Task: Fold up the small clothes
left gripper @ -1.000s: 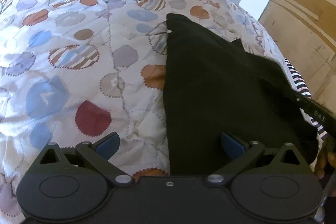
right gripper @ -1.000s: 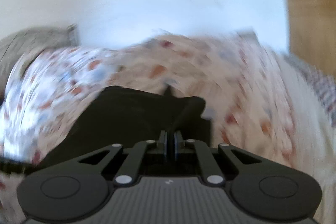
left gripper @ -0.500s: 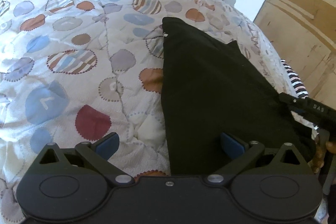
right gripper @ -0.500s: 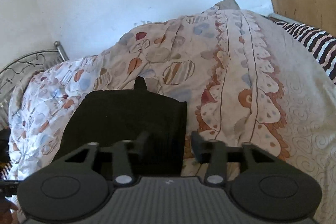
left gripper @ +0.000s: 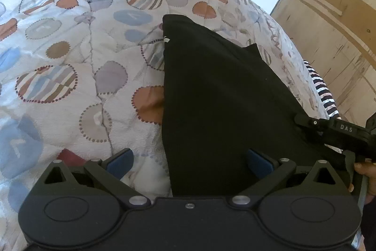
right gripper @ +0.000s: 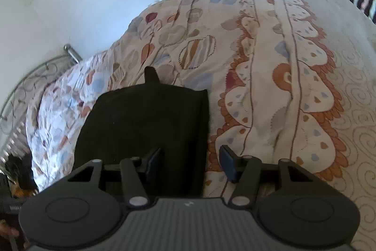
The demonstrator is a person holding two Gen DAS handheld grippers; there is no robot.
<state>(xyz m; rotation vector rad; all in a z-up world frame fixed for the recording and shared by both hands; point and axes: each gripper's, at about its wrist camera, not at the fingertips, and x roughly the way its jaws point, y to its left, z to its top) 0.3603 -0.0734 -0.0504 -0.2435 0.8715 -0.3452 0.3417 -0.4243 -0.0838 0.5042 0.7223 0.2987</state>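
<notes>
Black cloth, the small garment point(left gripper: 225, 95), lies flat on the patterned quilt point(left gripper: 70, 58) as a narrow, straight-edged panel, so at least one fold looks done (how many layers is not clear from here). One little tab pokes out at its far end in the right wrist view point(right gripper: 151, 73), which suggests the edges are not fully squared. The left gripper point(left gripper: 189, 159) hovers at the near end with its jaws wide apart, one blue pad over the quilt and the other over the fabric, gripping nothing. The right gripper point(right gripper: 190, 162) is likewise spread, straddling the garment's right edge without pinching it. What seems left is a crosswise fold to shorten the panel, then tidying. A striped cloth point(left gripper: 322, 95) lies beyond the quilt's edge.
</notes>
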